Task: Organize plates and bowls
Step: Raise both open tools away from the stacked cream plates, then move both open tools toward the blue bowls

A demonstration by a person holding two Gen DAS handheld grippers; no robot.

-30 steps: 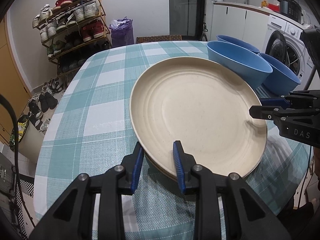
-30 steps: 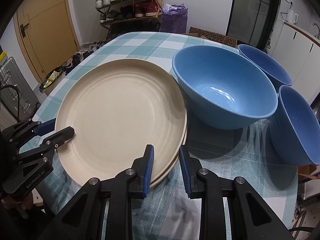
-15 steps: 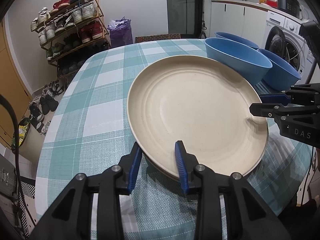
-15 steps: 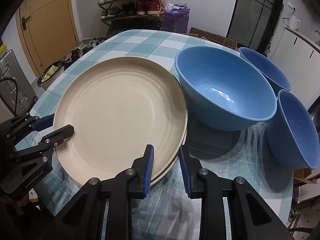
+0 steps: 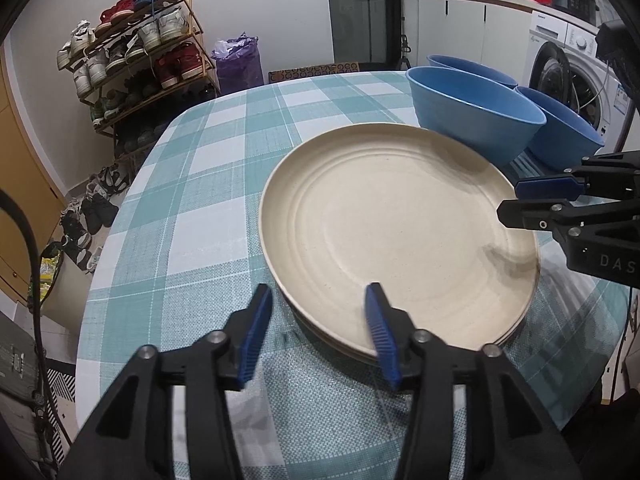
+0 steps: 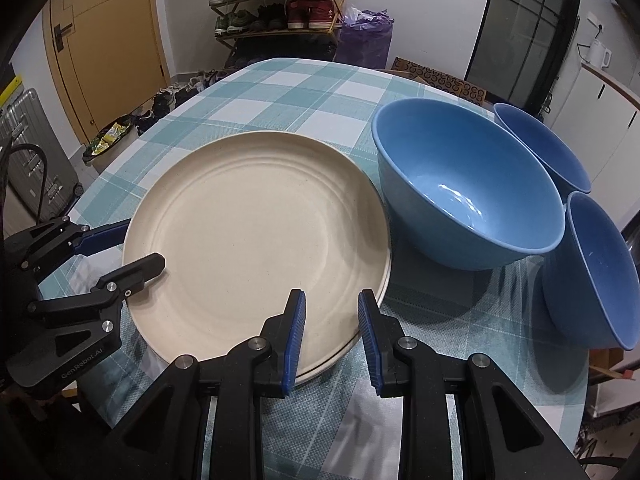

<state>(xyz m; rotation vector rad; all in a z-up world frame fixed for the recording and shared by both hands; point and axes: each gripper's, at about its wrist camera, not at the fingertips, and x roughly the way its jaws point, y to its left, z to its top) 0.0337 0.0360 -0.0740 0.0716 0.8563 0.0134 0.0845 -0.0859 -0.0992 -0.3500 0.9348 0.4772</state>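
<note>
The left gripper (image 5: 318,312) hangs at the plates' (image 5: 396,236) near edge, at 6 o'clock in its own view, jaws open wide and astride the rim without clamping it; the right gripper (image 6: 332,326) sits at the stack's edge too, at 6 o'clock in its view, jaws apart around the rim, grip uncertain; the cream plates lie stacked on the checked table (image 5: 192,200); just beyond, at 2 o'clock, three blue bowls (image 6: 468,196) stand close together, the largest touching the stack; farther off, at 10 o'clock, stands a shoe rack (image 5: 136,60).
</note>
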